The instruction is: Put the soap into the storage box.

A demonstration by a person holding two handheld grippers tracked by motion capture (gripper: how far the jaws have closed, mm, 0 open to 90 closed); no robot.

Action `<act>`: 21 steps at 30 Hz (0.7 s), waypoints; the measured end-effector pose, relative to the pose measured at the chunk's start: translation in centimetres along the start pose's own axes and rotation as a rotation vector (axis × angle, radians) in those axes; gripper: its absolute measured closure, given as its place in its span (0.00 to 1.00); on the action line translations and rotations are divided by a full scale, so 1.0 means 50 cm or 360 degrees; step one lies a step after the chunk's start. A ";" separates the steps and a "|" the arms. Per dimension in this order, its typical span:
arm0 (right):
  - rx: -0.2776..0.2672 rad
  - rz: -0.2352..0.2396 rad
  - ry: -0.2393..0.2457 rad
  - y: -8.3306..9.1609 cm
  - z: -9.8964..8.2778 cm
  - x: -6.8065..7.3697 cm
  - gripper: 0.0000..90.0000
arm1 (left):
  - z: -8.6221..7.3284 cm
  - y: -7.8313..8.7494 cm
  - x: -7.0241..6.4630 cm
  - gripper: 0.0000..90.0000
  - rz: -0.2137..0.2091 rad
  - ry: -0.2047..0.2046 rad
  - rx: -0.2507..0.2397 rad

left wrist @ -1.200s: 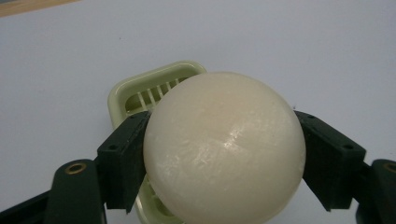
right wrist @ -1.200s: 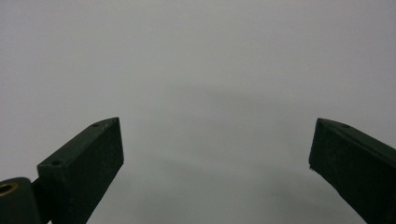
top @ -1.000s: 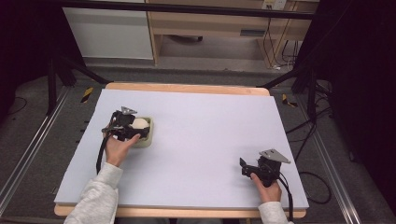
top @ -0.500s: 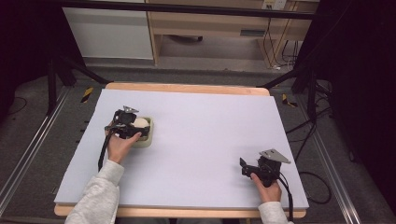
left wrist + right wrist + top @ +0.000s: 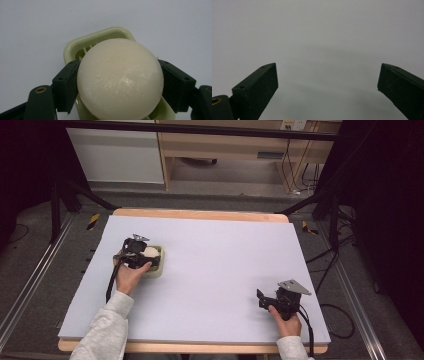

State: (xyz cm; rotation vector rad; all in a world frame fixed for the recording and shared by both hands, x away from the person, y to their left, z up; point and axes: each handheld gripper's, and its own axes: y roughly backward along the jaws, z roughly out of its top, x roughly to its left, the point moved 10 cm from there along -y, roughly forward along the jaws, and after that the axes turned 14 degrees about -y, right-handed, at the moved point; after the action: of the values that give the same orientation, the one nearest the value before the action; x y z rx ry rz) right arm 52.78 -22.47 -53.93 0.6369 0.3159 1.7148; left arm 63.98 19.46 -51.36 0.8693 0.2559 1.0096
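From the high view we see the left claw over the dish, far nearer it than the right claw on the bare tabletop.

In the left gripper view our jaws clamp the soap, directly above the dish.

In the right gripper view the jaws gape empty.

No writing is legible.

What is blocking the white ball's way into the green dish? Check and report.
Nothing visible. The left gripper holds the white ball between its pads directly over the green dish, whose slotted floor shows bare behind the ball. The right gripper rests far off on the table.
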 end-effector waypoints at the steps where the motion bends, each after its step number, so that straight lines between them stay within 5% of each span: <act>1: 0.0000 0.0000 0.0000 0.000 0.000 0.000 0.04 | 0.000 -0.001 -0.002 0.27 -0.0004 -0.0002 0.0003; 21: -0.0002 -0.0001 0.0000 0.001 0.000 0.000 0.04 | -0.010 -0.008 -0.001 0.27 0.0023 -0.0014 0.0042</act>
State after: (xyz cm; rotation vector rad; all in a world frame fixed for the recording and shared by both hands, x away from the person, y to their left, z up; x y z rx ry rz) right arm 52.76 -22.47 -53.91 0.6361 0.3150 1.7145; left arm 63.91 19.57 -52.00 0.9006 0.2565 1.0175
